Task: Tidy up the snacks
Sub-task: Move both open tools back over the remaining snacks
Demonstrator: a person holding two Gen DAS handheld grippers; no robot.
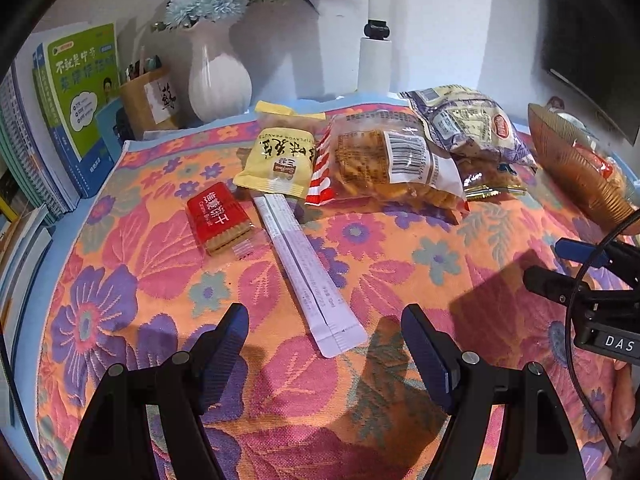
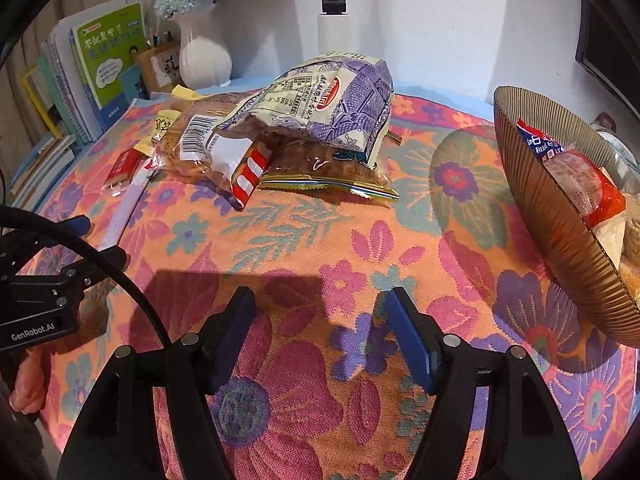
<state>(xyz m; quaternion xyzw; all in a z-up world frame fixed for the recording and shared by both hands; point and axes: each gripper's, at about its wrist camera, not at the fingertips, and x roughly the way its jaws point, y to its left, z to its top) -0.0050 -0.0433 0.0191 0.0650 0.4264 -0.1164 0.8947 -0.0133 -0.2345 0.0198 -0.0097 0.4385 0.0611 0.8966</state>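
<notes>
Snacks lie in a loose heap toward the far side of the desk, on a flowered cloth (image 1: 360, 248). From the left wrist view, a red biscuit pack (image 1: 219, 219) sits apart at the left, and a long pale sachet (image 1: 308, 280) runs from under a yellow peanut bag (image 1: 276, 164) toward the left gripper (image 1: 324, 336), whose jaws stand apart with only cloth and the sachet's near end between them, touching nothing. A clear bag with a barcode (image 1: 396, 164) leans against a purple-patterned bag (image 1: 468, 128). A ribbed brown bowl (image 1: 572, 168) stands at the right edge. A white vase (image 1: 218, 80), books (image 1: 76, 112) and a pen holder (image 1: 146, 100) line the back.

From the right wrist view, the right gripper (image 2: 320, 320) hangs over bare cloth, its jaws apart and empty. The purple-patterned bag rests on top of the clear bag, both well ahead. The bowl, tilted at the right, holds a red-and-white packet (image 2: 580, 184). The other gripper and a hand (image 2: 28, 384) show at the left edge.
</notes>
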